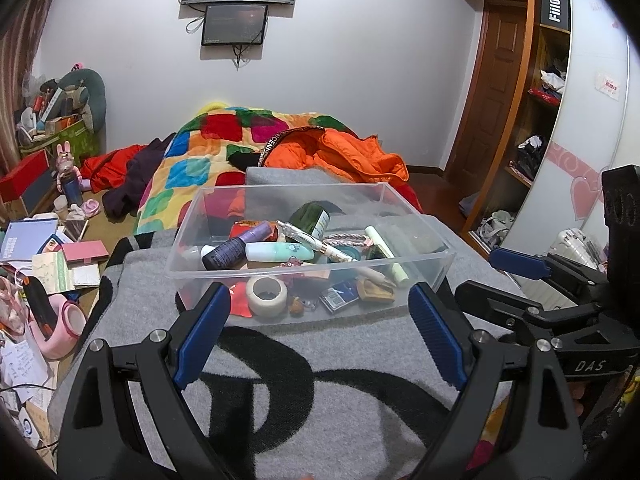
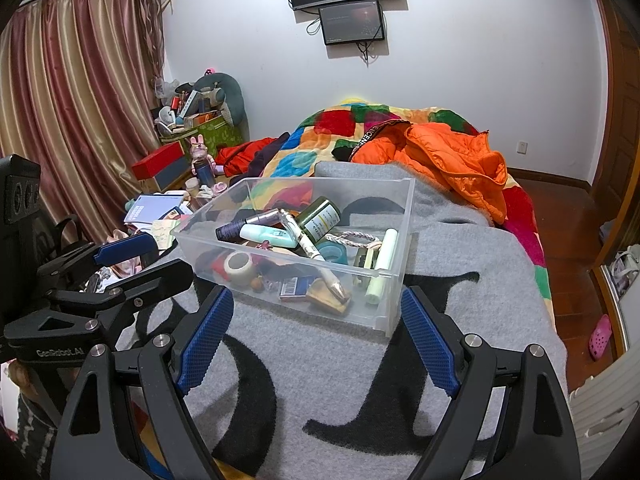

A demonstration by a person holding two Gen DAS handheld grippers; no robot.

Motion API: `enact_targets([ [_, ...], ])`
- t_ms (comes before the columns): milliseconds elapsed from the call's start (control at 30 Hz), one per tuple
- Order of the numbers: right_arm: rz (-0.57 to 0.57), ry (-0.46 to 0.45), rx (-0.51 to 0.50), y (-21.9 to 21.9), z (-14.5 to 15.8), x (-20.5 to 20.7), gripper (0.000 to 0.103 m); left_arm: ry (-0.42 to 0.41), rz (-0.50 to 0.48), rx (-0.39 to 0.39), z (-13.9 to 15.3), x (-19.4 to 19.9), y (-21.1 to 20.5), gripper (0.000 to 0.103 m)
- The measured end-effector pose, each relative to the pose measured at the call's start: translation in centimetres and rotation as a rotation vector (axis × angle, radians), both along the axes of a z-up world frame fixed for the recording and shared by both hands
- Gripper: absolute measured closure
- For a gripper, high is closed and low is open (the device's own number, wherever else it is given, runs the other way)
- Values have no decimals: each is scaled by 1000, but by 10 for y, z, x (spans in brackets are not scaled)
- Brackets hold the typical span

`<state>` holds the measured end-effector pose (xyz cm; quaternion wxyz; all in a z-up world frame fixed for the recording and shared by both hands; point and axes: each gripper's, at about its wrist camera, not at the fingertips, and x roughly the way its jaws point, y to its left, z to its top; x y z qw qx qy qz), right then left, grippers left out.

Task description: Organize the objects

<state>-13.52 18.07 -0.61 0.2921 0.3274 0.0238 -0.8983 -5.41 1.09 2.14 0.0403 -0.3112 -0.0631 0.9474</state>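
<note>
A clear plastic box (image 1: 416,270) (image 2: 394,240) stands on a grey blanket with black letters (image 1: 320,380) (image 2: 340,380). It holds several small items: a white tape roll (image 1: 267,295) (image 2: 239,266), a purple bottle (image 1: 234,248), a mint tube (image 1: 280,251) (image 2: 266,234), a dark green jar (image 1: 310,218) (image 2: 320,216), a pale green stick (image 2: 382,264). My left gripper (image 1: 320,332) is open and empty, just in front of the box. My right gripper (image 2: 316,332) is open and empty, near the box's front right corner.
The bed beyond carries a colourful quilt (image 1: 192,160) and an orange jacket (image 1: 344,156) (image 2: 448,160). A cluttered floor with papers, boxes and a pink object (image 1: 60,328) lies to the left. A wooden wardrobe (image 1: 532,120) stands at the right.
</note>
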Motion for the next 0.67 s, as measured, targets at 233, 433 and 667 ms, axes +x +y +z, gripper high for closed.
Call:
enact_targets([
  [233, 1, -1, 0, -1, 0, 0, 19, -7, -5, 4, 0, 0, 0, 12],
  [433, 4, -2, 1, -3, -1, 2, 19, -6, -5, 5, -1, 0, 1, 12],
  [667, 6, -11, 2, -6, -3, 1, 19, 7, 4, -18, 0, 3, 2, 12],
])
